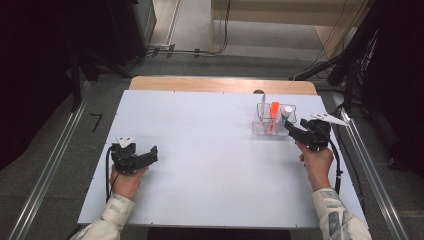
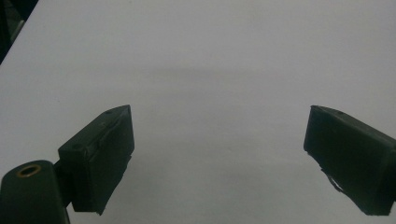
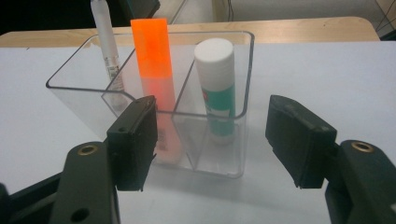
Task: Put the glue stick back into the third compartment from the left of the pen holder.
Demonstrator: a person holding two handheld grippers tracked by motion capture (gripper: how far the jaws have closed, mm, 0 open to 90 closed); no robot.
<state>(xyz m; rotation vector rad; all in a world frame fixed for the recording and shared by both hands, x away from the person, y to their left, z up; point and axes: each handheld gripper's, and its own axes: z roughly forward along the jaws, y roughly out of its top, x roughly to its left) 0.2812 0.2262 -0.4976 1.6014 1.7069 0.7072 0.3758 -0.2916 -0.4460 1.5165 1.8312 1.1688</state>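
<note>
From the high view, a clear organiser stands at the far right of the white surface, and three things stand upright in it: a white pen at the left, an orange marker in the middle, a glue stick at the right. The right hand-held gripper sits just beside the organiser's near right corner, pointing left and away towards it, so this hand is by far the nearer one. The left hand-held gripper rests well apart at the near left, aimed across bare surface.

In the left gripper view, the left hand-held gripper has its jaws spread wide with nothing between them but the plain surface.

In the right gripper view, the right hand-held gripper is also open wide and empty, its jaws standing either side of the organiser's near wall without touching it, as far as I can tell. The glue stick stands straight ahead in the right compartment, its long axis vertical, white cap up. The orange marker stands to its left beyond the divider, and the pen farther left at the back. I judge that any grasp has to come from above the rim, closing across an upright body
</note>
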